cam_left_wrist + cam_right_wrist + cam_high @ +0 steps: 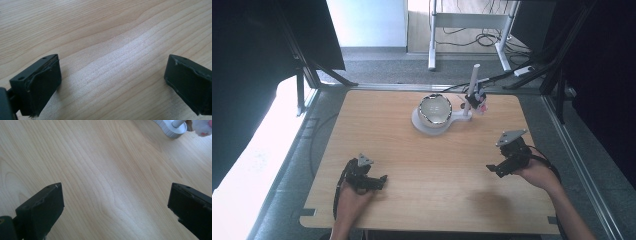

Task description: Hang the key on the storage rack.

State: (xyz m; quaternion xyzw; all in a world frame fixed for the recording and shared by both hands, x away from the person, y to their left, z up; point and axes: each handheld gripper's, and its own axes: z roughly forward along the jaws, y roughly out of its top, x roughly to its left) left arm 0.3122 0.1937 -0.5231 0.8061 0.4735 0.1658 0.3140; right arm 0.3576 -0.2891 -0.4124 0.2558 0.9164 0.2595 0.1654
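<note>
So both grippers are basically parked on the near half of the table (377, 130) right now. Left gripper (381, 181) sits near-left, jaws spread wide with nothing between them, and its own view shows bare wood grain between the 2 black pads (40, 82). Right gripper (493, 170) is near-right, same deal: jaws wide apart, holding nothing, pads (42, 207) hanging over plain tabletop.

Going outward from there, the thing they'd be reaching for is the bowl (435, 109), which sits far-center on the round end of a white base (422, 125). That base stretches off to the right, where a white post (473, 85) stands upright with a small dark clip and something pinkish and fluffy (482, 104) hanging by it. In the right gripper view a bit of that base (170, 130) and the fluffy bit (203, 126) peek in at the far top corner.

Key relation: the bowl lies far and left of the right gripper, far and right of the left one, well apart from both. I'd guess the right hand is a touch nearer, especially to the post side. The stand's long axis runs left-right.

Inside the bowl looks shiny and pale; can't tell if there's anything in it.
</note>
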